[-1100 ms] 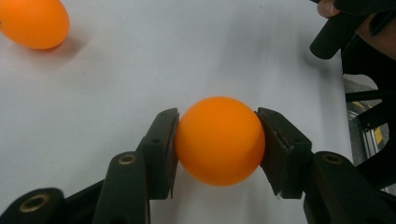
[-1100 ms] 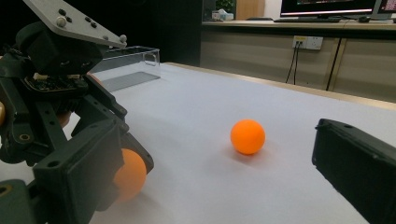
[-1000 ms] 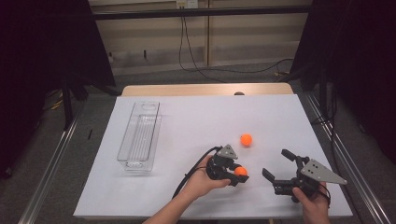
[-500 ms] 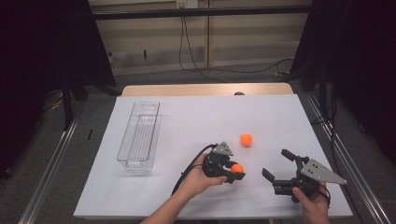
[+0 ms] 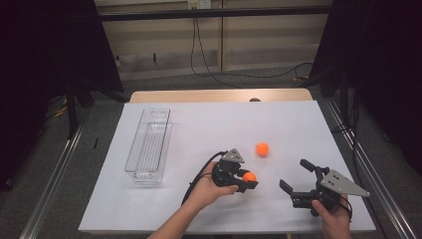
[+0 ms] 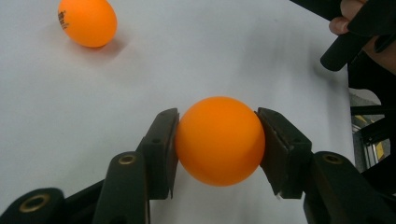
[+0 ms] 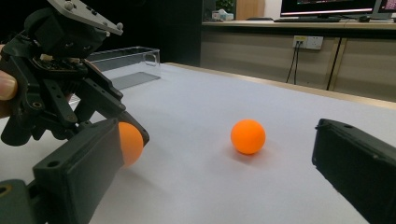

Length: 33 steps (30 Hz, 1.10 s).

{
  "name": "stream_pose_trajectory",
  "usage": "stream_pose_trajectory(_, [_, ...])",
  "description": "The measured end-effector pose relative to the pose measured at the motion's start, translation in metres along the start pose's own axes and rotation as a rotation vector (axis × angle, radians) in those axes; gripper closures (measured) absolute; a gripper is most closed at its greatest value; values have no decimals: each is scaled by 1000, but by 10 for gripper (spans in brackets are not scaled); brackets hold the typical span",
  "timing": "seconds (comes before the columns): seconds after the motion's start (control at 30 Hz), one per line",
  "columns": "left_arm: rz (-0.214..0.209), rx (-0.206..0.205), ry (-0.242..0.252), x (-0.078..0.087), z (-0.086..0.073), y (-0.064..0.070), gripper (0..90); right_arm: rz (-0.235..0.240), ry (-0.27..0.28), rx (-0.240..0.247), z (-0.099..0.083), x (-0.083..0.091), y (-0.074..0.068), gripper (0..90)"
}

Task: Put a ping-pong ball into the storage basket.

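A: High view. Left gripper (image 5: 247, 180) clamped on 1 orange ball (image 5: 249, 176); since 1 second ago it has drifted slightly left, toward the clear tray (image 5: 148, 144). Right gripper (image 5: 294, 178) unmoved, jaws wide apart.

B: So the carry looks begun. Left gripper view?

A: Ball (image 6: 219, 140) pinched between both fingers (image 6: 161, 149), clear of the white table (image 6: 210, 56). Second ball (image 6: 87, 22) lies beyond the fingertips.

B: Right gripper view?

A: Second ball (image 7: 248, 136) sits ahead, between its spread fingers (image 7: 355, 158), untouched.

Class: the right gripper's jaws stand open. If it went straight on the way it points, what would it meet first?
Probably the loose orange ball, lying between the right gripper jaws' lines ahead; depth is uncertain.
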<state>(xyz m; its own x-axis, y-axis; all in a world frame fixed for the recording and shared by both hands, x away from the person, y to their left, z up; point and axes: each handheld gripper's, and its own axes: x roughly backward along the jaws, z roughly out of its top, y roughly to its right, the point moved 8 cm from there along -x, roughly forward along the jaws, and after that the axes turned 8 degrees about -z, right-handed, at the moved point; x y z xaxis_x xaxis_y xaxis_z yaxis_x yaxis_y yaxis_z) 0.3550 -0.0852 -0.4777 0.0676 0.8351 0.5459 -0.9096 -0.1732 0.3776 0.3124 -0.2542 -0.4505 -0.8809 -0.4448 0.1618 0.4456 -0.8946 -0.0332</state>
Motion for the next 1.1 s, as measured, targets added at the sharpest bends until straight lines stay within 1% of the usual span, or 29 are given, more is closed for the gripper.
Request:
stream_pose_trajectory(0.07, [3,8,7,2,1,0,507,0,0,2,0,0,0,15])
stream_pose_trajectory(0.23, [4,15,20,6,2,-2,507,1,0,5,0,0,0,15])
stream_pose_trajectory(0.4, [9,22,15,9,2,-3,508,1,-1,5,0,0,0,15])
stream_pose_trajectory(0.57, [15,18,25,15,6,-3,507,2,-1,4,0,0,0,15])
stream_pose_trajectory(0.8, [27,22,40,24,9,-6,507,3,-3,5,0,0,-1,15])
stream_pose_trajectory(1.1, [35,29,39,28,9,-8,508,3,-1,6,0,0,-1,15])
